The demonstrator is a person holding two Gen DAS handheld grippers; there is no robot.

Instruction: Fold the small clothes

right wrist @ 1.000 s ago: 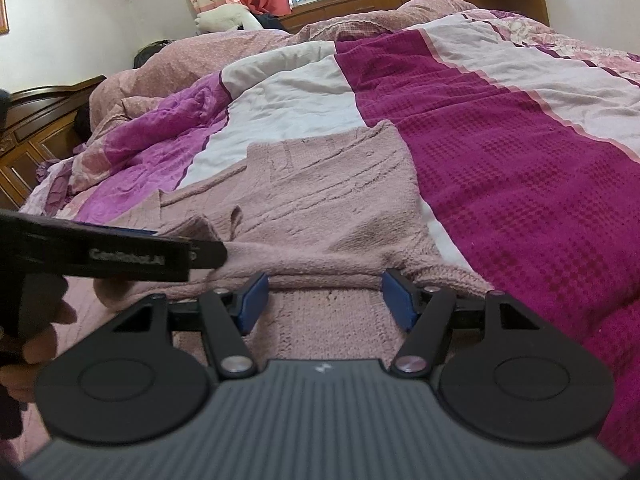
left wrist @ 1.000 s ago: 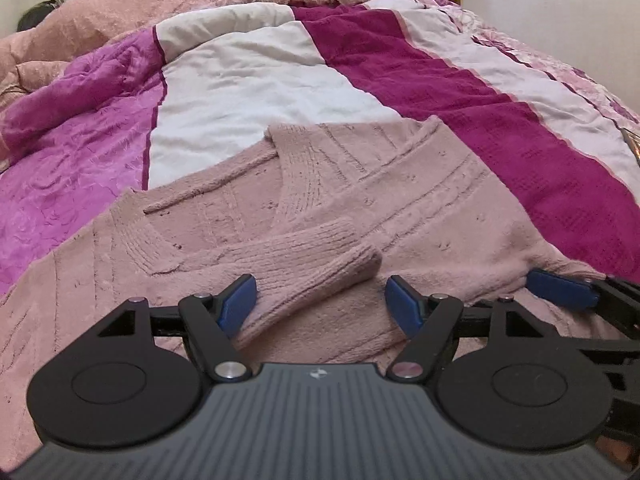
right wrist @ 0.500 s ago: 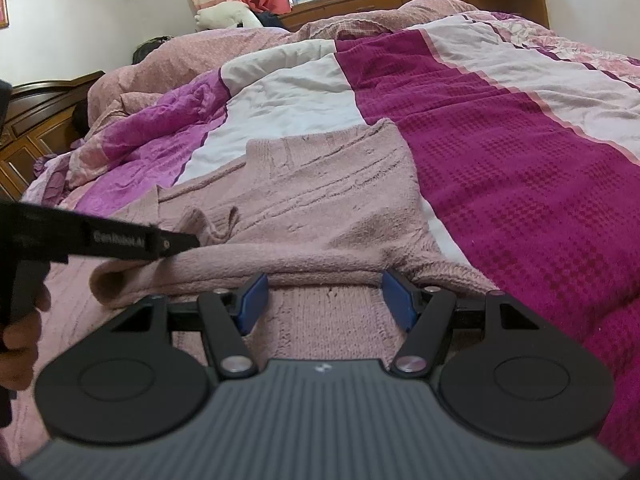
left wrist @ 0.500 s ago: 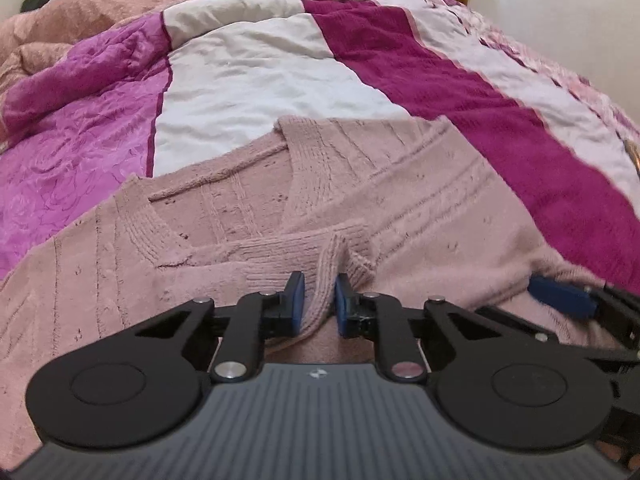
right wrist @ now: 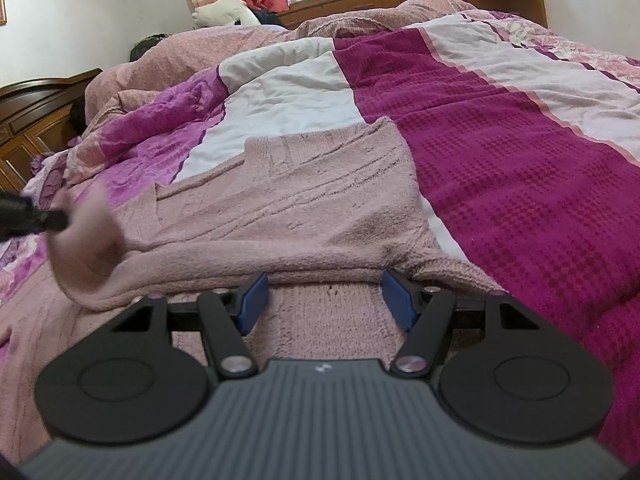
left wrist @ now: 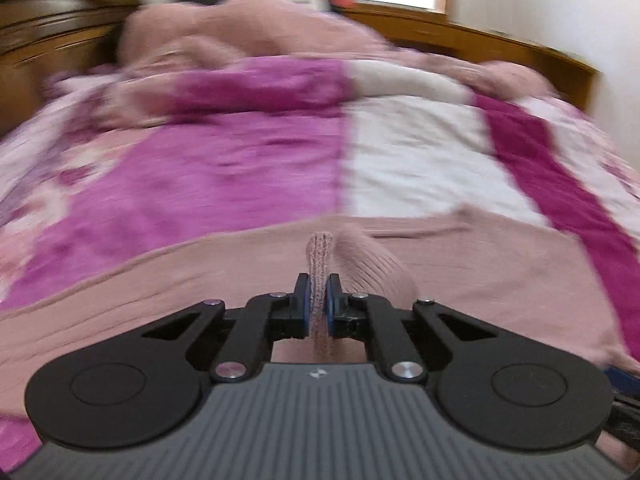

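On striped bedspread: left gripper clamped on sweater cuff, right gripper spread wide, empty, pinning the body; carry cuff across low, avoid dragging.

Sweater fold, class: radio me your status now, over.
Left hand-held gripper shut on sleeve cuff, lifted. Right hand-held gripper open, low over pink sweater. Nothing blocking on the bedspread.

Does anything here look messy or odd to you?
Only the sweater itself: it lies rumpled on the bed, one sleeve pinched upright in the left gripper, so it stands off the knit. The right gripper is open over the hem. The left view is blurred. No damage shows.
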